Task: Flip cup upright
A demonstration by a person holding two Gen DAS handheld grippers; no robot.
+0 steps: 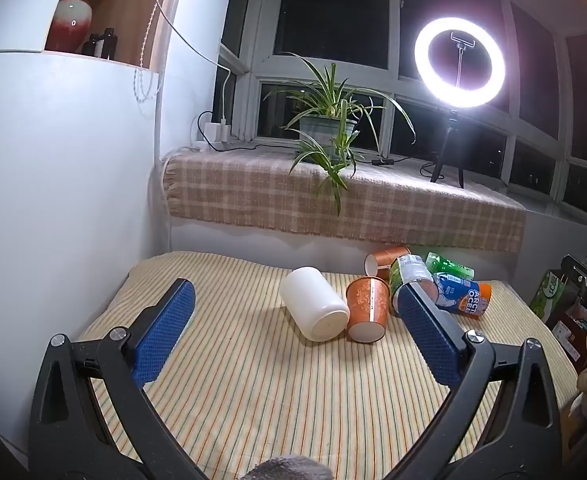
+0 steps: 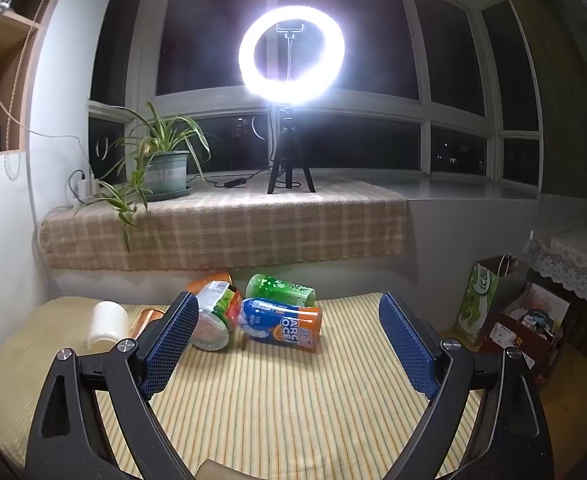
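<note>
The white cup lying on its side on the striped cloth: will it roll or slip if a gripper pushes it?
The white cup lies on its round side, so a sideways push would probably roll it. Its smooth surface may slip. The striped cloth might slow it.

Night outside, dark window panes (image 2: 357, 40). Glowing white ring light on black tripod (image 2: 291, 54) is main source, blown out, haloed glare worse in right wrist view. Striped yellow cloth (image 1: 253, 380) evenly lit; soft shadow beside toppled white cylindrical cup (image 1: 313, 304). Strong fisheye bending, dark vignetted corners. Focus mostly sharp.
</note>
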